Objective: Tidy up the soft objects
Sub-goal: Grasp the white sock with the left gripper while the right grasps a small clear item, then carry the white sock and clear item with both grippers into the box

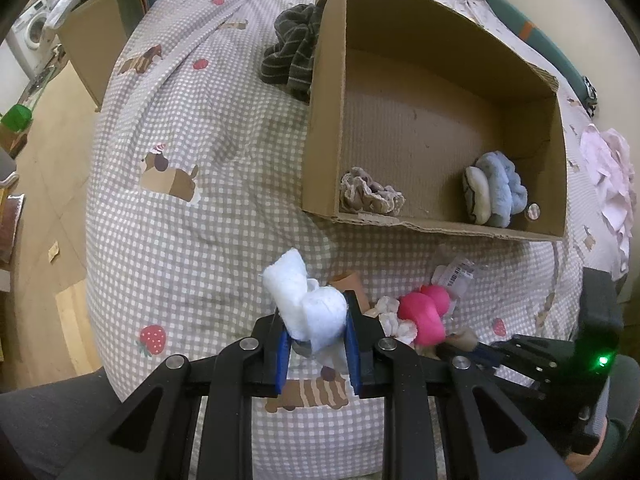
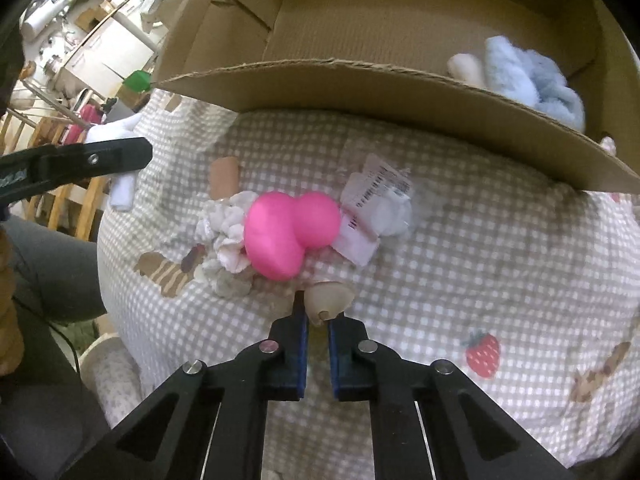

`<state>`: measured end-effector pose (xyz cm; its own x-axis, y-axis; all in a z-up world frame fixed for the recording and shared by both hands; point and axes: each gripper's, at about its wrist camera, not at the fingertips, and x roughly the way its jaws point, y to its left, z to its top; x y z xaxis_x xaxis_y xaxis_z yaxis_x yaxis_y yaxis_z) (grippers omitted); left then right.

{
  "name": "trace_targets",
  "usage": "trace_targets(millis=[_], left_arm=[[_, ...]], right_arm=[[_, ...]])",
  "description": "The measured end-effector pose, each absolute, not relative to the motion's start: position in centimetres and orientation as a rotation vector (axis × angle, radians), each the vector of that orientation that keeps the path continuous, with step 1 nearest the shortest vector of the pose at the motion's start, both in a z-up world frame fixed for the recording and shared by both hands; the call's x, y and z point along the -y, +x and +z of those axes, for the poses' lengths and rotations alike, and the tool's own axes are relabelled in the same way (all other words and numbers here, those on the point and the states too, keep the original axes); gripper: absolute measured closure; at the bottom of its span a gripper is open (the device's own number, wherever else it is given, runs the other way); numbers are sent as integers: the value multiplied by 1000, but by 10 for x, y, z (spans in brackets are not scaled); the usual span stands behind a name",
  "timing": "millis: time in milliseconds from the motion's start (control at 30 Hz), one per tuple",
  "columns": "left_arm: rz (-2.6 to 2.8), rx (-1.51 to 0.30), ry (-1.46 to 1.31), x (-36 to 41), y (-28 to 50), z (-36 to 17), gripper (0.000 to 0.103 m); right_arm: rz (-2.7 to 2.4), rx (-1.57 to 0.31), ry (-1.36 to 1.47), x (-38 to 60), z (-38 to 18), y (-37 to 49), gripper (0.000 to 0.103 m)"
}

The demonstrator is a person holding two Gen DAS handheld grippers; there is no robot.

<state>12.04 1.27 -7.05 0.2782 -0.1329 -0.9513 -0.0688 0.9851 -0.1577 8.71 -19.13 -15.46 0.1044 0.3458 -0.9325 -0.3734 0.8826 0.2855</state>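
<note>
My left gripper (image 1: pixel 316 320) is shut on a white fluffy cloth bundle (image 1: pixel 308 300) and holds it above the checked bedspread. My right gripper (image 2: pixel 318 316) is shut on a small beige soft object (image 2: pixel 328 298) just in front of a pink heart-shaped plush (image 2: pixel 290 232). A white scrunchie (image 2: pixel 224 240) lies left of the plush, and a bagged white item with barcode tag (image 2: pixel 380 204) lies to its right. The cardboard box (image 1: pixel 440 224) behind holds a blue fluffy item (image 1: pixel 500 188) with a cream one and a beige crumpled cloth (image 1: pixel 370 196).
A dark striped cloth (image 1: pixel 294 54) lies on the bed left of the box. A pale pink cloth (image 1: pixel 608 176) lies to the box's right. The bed edge drops to a wooden floor (image 1: pixel 52 184) on the left. A second cardboard box (image 1: pixel 92 40) stands on the floor.
</note>
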Motion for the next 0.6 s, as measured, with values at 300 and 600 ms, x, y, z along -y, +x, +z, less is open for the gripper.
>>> trace_targets(millis=[300, 600], left_arm=[[-14, -1259, -147, -14, 120, -67, 82], [14, -1175, -169, -27, 107, -43, 82]], right_arm=[[487, -1293, 70, 236, -123, 73, 93], [483, -1088, 267, 277, -65, 68, 93]])
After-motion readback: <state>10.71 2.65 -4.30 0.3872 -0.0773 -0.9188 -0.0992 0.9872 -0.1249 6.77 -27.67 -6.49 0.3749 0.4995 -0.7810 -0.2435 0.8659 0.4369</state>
